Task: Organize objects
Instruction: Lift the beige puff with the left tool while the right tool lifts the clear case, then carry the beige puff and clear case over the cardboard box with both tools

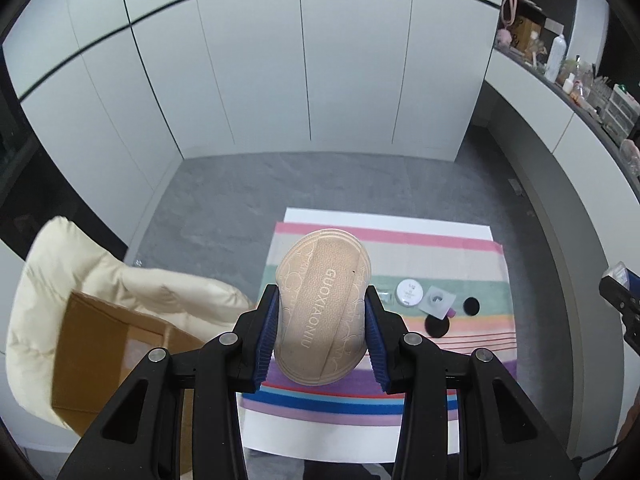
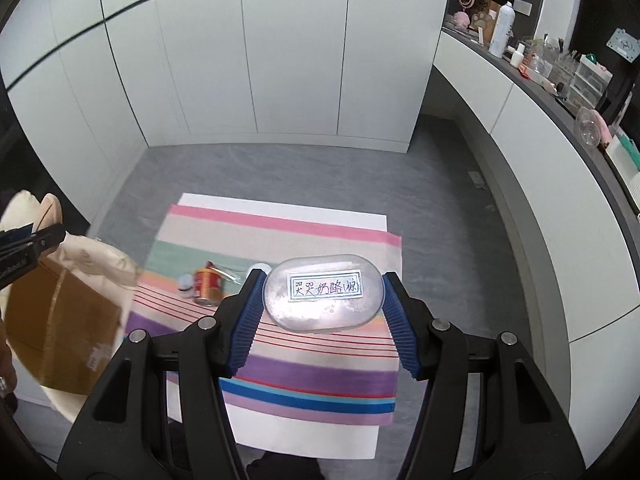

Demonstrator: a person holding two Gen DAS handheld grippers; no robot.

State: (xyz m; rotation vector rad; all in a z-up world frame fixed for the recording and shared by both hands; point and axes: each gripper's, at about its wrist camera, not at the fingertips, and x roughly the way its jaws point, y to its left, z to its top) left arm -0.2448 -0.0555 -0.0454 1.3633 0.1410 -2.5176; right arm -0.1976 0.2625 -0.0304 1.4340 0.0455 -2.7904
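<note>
Where grey floor (image 1: 224, 200) spreads, striped cloth (image 2: 280, 376) lies.

Bright even indoor light, fisheye bending and dark corners, motion-blurred left edges, glare on clear lid (image 2: 324, 292)

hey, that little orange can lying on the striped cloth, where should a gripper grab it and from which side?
Judging by the right wrist view, the orange can lies on its side on the striped cloth. Come straight down and close the fingers across its round body, mid-length, not over the ends. A small white piece touches one side, so clearance there looks tight.
</note>
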